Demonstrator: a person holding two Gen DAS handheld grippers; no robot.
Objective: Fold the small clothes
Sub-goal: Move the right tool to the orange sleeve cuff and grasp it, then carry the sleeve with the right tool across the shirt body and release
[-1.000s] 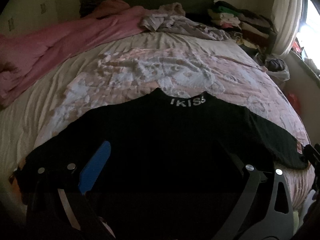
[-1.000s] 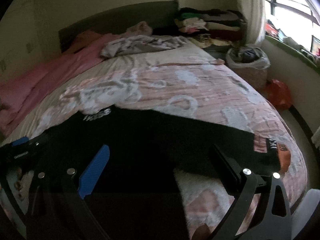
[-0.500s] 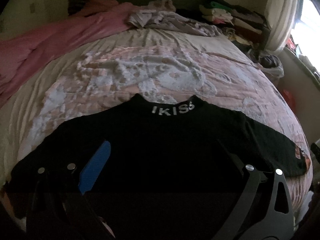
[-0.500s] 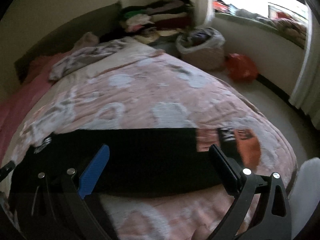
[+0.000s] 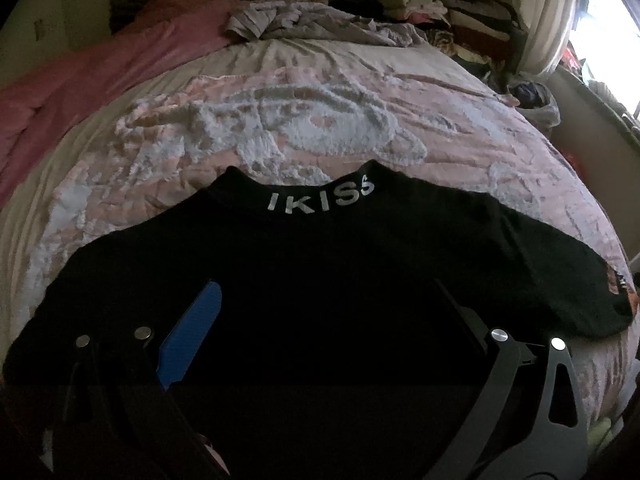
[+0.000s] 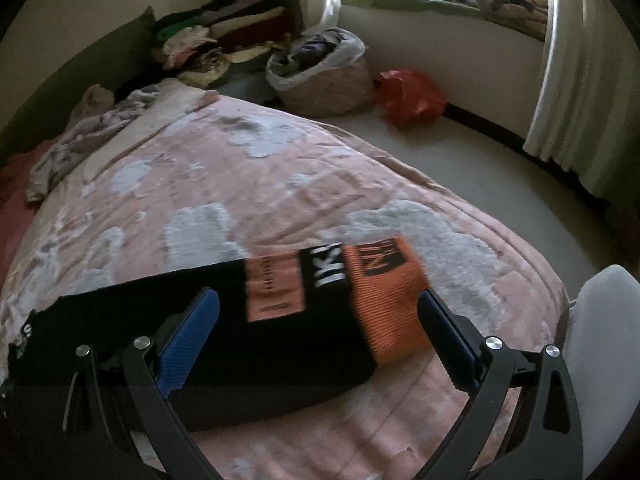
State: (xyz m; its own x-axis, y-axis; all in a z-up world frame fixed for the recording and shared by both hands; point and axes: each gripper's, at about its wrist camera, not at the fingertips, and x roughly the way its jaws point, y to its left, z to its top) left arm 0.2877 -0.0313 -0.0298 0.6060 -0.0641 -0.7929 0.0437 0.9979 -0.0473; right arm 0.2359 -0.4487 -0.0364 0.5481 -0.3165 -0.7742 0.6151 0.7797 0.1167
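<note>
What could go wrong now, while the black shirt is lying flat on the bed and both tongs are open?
1. The orange cuff lies near the edge of the bed; a pull that way could drag the sleeve off.
2. The right tongs straddle the sleeve wide open and may also pinch the pink blanket.
3. The black shirt is very dark under the left tongs, so its edges are hard to see.

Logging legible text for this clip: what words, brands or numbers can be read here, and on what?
"IKISS" in pale letters on the collar of the black top, left wrist view.
"IKI", partly cut off and motion-blurred, on a black band of the sleeve cuff, right wrist view.
Dark print on the orange cuff panel: too blurred to read.
Fine print on the peach patch: too small to read.
</note>
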